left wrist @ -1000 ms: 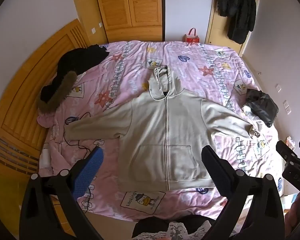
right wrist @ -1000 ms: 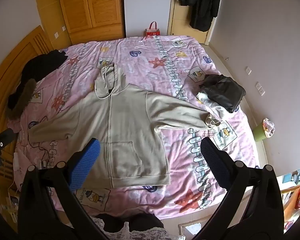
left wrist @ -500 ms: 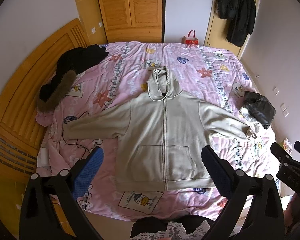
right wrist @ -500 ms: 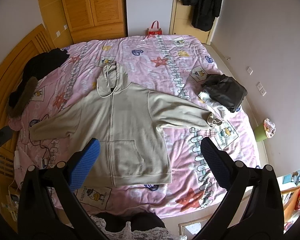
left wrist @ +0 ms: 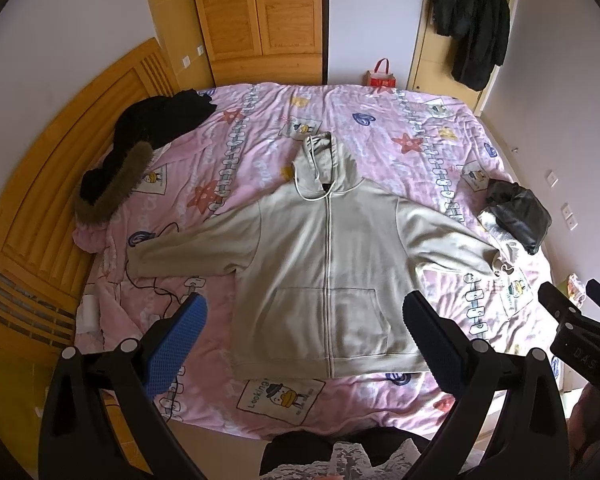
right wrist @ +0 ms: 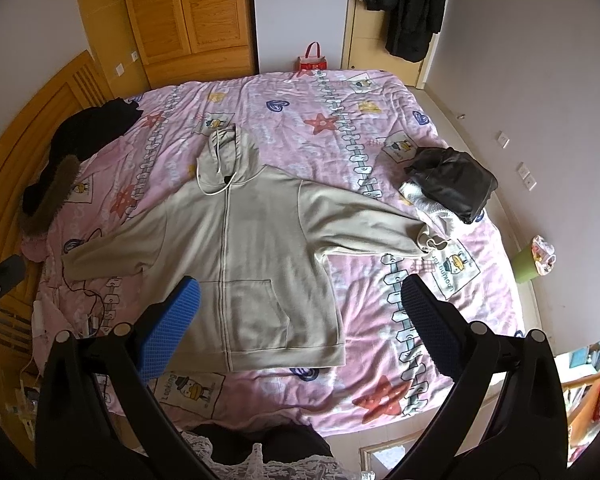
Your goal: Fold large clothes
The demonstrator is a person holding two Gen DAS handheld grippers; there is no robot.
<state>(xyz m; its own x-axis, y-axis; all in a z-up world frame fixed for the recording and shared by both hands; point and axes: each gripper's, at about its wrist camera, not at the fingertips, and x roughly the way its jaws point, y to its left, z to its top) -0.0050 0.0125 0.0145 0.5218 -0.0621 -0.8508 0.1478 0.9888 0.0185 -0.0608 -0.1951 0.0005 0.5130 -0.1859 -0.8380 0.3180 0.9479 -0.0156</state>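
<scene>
A beige zip-up hoodie (left wrist: 324, 264) lies flat and face up on the pink patterned bedspread (left wrist: 380, 132), sleeves spread out to both sides, hood pointing away. It also shows in the right wrist view (right wrist: 252, 256). My left gripper (left wrist: 304, 340) is open and empty, held high above the hoodie's hem. My right gripper (right wrist: 296, 316) is open and empty, above the hoodie's lower right corner. The right gripper's body (left wrist: 580, 340) shows at the right edge of the left wrist view.
A black fur-trimmed coat (left wrist: 140, 148) lies at the bed's left by the wooden headboard (left wrist: 60, 184). A black folded garment (right wrist: 452, 182) sits near the right edge. A black cable (left wrist: 156, 280) runs under the left sleeve. A green cup (right wrist: 530, 264) stands on the floor.
Both grippers have risen and pulled back slightly, so the hoodie looks smaller and more of the bed shows. The hoodie has not moved. Both grippers stay open.
</scene>
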